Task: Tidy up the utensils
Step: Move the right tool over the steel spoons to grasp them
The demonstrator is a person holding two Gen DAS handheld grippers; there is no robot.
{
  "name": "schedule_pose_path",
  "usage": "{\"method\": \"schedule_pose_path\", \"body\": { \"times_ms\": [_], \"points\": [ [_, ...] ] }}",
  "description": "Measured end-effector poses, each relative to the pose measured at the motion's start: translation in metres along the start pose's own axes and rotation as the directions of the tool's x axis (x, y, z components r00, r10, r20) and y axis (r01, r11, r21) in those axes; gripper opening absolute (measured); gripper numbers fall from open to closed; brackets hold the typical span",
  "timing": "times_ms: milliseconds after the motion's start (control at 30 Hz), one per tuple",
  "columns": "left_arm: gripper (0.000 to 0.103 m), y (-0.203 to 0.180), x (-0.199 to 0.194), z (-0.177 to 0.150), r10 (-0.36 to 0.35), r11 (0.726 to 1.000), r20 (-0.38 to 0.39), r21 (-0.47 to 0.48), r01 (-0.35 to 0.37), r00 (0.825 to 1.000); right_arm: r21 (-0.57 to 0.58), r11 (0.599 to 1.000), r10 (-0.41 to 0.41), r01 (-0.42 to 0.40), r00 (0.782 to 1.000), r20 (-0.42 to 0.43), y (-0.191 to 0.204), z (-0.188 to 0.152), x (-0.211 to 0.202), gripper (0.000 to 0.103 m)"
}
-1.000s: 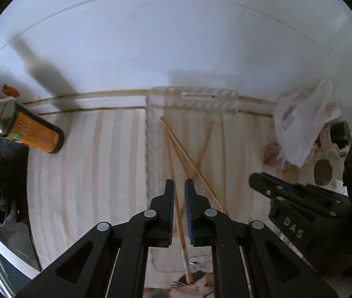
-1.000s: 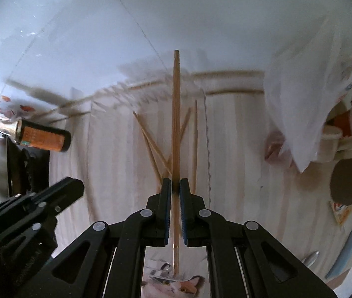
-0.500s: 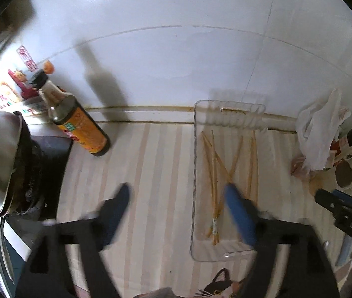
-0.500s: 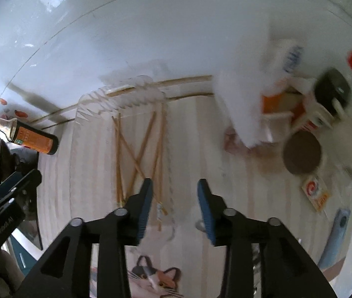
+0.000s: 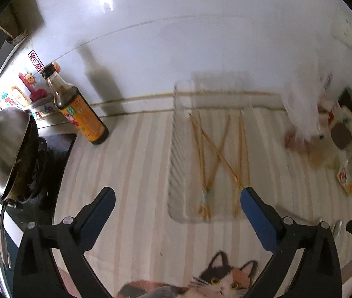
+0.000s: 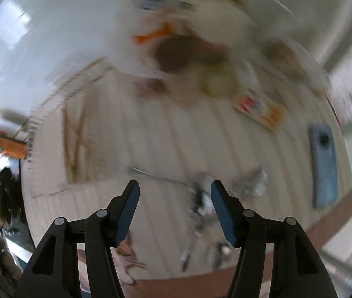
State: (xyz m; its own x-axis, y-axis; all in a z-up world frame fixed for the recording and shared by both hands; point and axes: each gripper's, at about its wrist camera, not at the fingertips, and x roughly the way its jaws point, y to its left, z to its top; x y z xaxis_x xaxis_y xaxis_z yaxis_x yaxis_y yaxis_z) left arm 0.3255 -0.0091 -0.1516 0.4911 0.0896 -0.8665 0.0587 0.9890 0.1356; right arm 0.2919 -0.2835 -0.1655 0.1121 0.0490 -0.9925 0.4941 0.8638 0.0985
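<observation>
- Black left gripper is wide open and holds nothing. It hangs over the striped surface.
- The right gripper is open and holds nothing too. Blurry metal spoons lie just past it.
- Further off, thin wooden chopsticks lie crossed in the clear tray.
- The spoons look hard and slippery, so I would grab one by the middle of its handle.
</observation>
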Motion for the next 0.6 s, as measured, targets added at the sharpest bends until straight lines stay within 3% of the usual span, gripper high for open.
{"method": "schedule_pose_path", "body": {
  "times_ms": [167,300,467,600],
  "points": [
    [0.103,-0.044,-0.001,-0.037,0.032,0.996,-0.044,0.089,-0.028,0.999,0.147,0.989,0.013,-0.003,0.998,-0.069,-0.070,-0.036,0.018,0.062],
    [0.103,-0.079,0.011,-0.061,0.017,0.987,-0.121,0.161,0.003,0.992,0.214,0.976,0.060,-0.029,0.989,-0.137,-0.103,-0.061,0.044,0.061],
    [0.103,-0.109,0.021,-0.081,0.032,0.974,-0.165,0.226,0.006,0.986,0.176,0.983,0.072,-0.046,0.987,-0.144,-0.097,-0.071,0.062,0.059],
    [0.103,-0.125,0.025,-0.092,0.024,0.967,-0.204,0.252,0.029,0.979,0.076,0.997,0.015,-0.005,0.991,-0.130,-0.075,-0.073,0.078,0.039]
  ]
}}
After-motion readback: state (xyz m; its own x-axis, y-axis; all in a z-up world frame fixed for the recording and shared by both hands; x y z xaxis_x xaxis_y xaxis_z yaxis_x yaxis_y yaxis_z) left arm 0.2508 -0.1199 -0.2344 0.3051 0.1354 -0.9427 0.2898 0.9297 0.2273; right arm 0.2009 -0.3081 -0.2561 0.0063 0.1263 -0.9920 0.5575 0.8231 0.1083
